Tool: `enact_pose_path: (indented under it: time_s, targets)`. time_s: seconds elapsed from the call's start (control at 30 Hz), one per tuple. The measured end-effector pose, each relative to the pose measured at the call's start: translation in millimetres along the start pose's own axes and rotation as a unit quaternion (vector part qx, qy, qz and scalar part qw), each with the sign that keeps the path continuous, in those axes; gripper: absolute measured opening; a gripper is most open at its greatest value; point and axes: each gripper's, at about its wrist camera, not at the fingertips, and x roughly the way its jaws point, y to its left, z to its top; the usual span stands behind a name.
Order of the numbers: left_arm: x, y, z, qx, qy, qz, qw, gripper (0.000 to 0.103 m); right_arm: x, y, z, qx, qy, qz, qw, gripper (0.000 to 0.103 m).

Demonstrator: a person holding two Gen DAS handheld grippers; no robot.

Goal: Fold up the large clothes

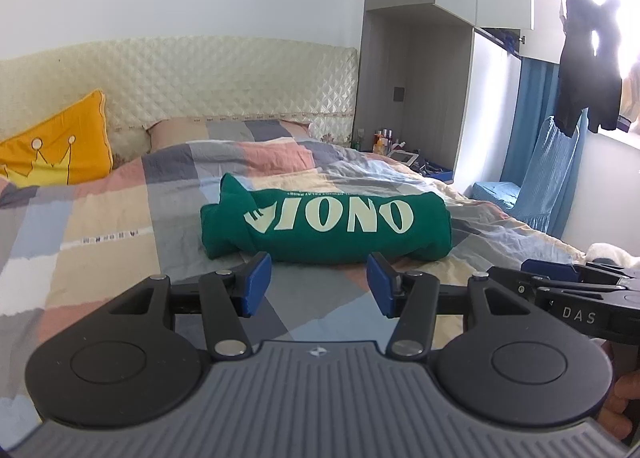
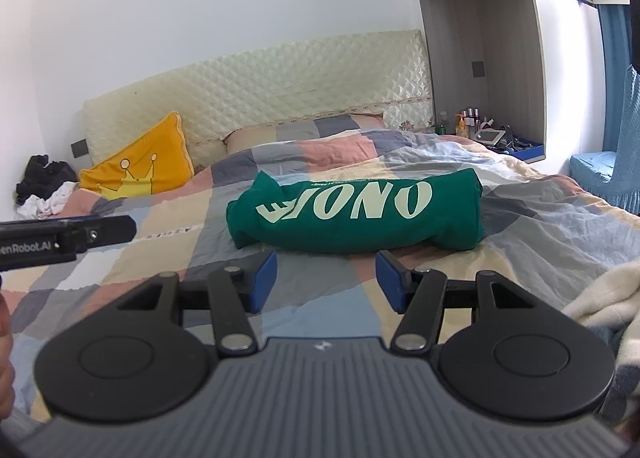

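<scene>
A green shirt with pale lettering (image 1: 328, 224) (image 2: 356, 212) lies folded into a compact bundle on the patchwork bedspread (image 1: 120, 218) (image 2: 168, 246). My left gripper (image 1: 319, 282) hovers just short of the bundle's near edge, blue pads apart, nothing between them. My right gripper (image 2: 327, 278) stands the same way, open and empty, a little before the shirt. In the left wrist view the right gripper's body (image 1: 576, 290) shows at the right edge. The left gripper's black arm (image 2: 68, 236) pokes in from the left of the right wrist view.
A yellow crown pillow (image 1: 60, 146) (image 2: 138, 162) leans on the quilted headboard (image 1: 224, 74). Dark and white clothes (image 2: 44, 186) are piled at the far left. A white fluffy garment (image 2: 600, 290) lies at the right. A nightstand with bottles (image 2: 480, 126) and a blue-covered chair (image 1: 540, 178) stand beside the bed.
</scene>
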Motion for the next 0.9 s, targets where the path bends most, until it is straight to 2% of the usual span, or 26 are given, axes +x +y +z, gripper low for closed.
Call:
enact_pose_path:
  time_s: [0.43,0.9]
  targets:
    - [17.7,-1.8,-22.1,-0.023,0.017,0.006,0.9996,0.059,8.1,-7.1,-12.0,0.011,-0.001,-0.014,1.0,0.059]
    - [22.9,-2.5,-25.4,-0.036,0.014,0.008,0.9992,0.059,11.9,-7.9,-13.9,0.019,-0.004,-0.024,1.0,0.059]
